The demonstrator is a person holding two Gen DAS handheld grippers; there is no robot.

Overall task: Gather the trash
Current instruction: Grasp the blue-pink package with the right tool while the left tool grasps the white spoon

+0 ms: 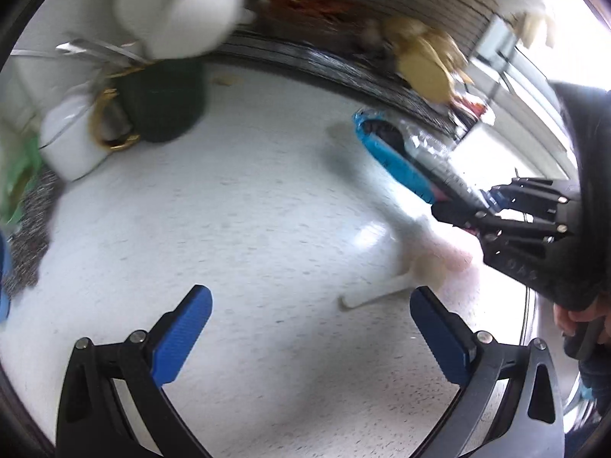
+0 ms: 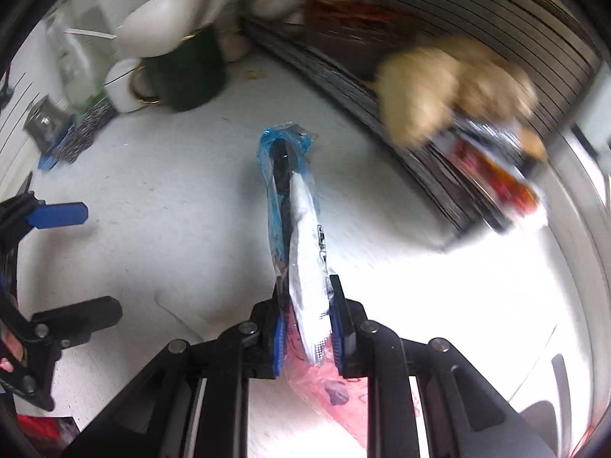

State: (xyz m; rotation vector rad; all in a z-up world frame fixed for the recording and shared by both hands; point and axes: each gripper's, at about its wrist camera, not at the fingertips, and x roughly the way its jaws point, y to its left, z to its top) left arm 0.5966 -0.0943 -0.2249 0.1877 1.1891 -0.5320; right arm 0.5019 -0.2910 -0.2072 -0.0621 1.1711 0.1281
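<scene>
Blue-and-white wrapper (image 2: 301,206): I am clamping it in my right gripper (image 2: 308,328) mid-table; left gripper (image 1: 311,328), spread empty; binning comes next.

A pale speckled surface (image 1: 236,221) fills most of both views, glossy and washed out by strong glare (image 2: 496,286) on the right. Along its far edge runs a dark ribbed wall (image 2: 439,15) of fine parallel lines. A white framed panel (image 1: 511,72), perhaps a window, shows bright beside it.
</scene>
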